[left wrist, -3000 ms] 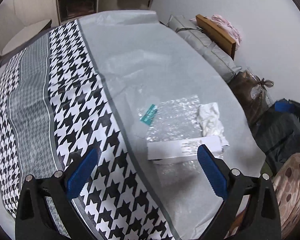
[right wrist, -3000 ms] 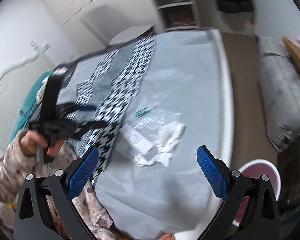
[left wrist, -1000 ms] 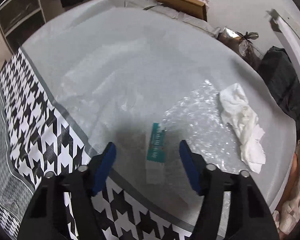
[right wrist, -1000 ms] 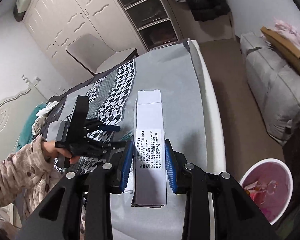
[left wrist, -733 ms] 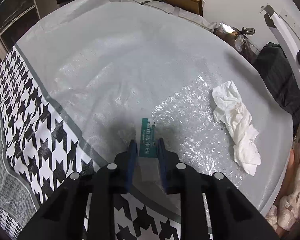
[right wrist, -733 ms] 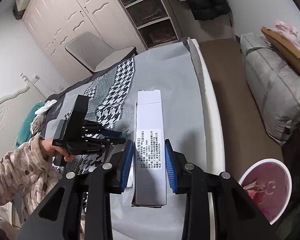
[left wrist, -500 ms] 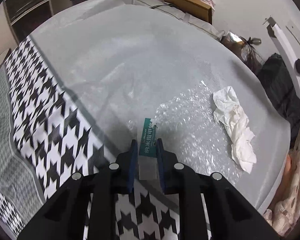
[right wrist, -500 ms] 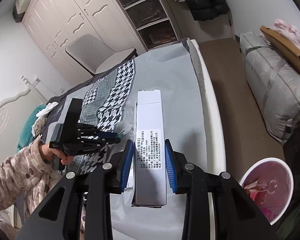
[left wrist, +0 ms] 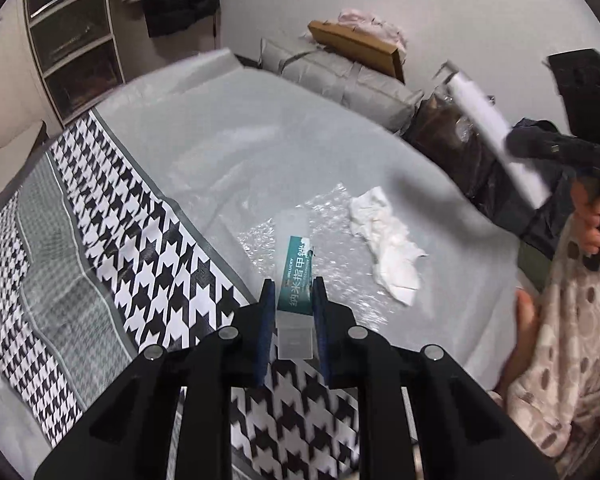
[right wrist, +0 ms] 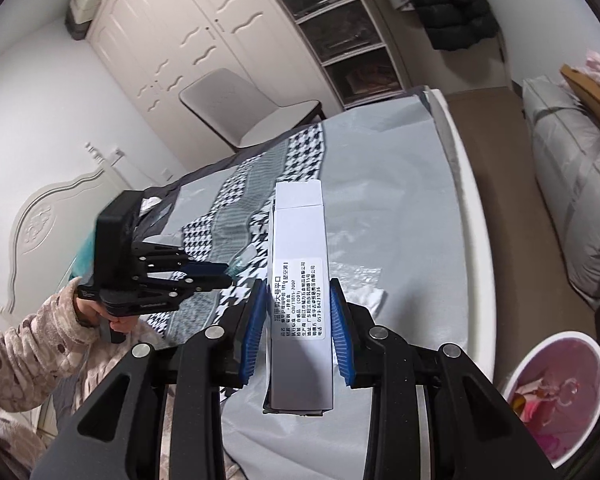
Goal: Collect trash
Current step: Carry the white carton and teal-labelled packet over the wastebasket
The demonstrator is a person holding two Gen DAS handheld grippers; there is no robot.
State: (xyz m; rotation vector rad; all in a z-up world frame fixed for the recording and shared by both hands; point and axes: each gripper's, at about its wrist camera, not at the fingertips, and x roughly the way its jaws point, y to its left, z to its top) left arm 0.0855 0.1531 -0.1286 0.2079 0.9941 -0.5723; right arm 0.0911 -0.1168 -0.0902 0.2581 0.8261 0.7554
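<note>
My left gripper (left wrist: pixel 294 288) is shut on a small clear packet with a teal label (left wrist: pixel 298 276), held above the bed. On the grey sheet below lie a piece of bubble wrap (left wrist: pixel 320 232) and a crumpled white tissue (left wrist: pixel 388 248). My right gripper (right wrist: pixel 298 312) is shut on a long white box with a printed label (right wrist: pixel 300 288), held in the air over the bed's edge. That box (left wrist: pixel 496 128) and the right gripper also show at the right of the left wrist view. The left gripper (right wrist: pixel 220 270) appears at the left of the right wrist view.
A bin with a pink liner (right wrist: pixel 556 388) stands on the floor at the lower right. A houndstooth cover (left wrist: pixel 140 240) spans the bed's left part. Grey bags (right wrist: pixel 572 184), a chair (right wrist: pixel 240 108) and a wardrobe (right wrist: pixel 204 32) surround the bed. A patterned sleeve (left wrist: pixel 572 340) is at the right.
My left gripper closed on the teal-labelled packet and lifted it off the bed, drawing back. The right gripper kept holding the white box almost still.
</note>
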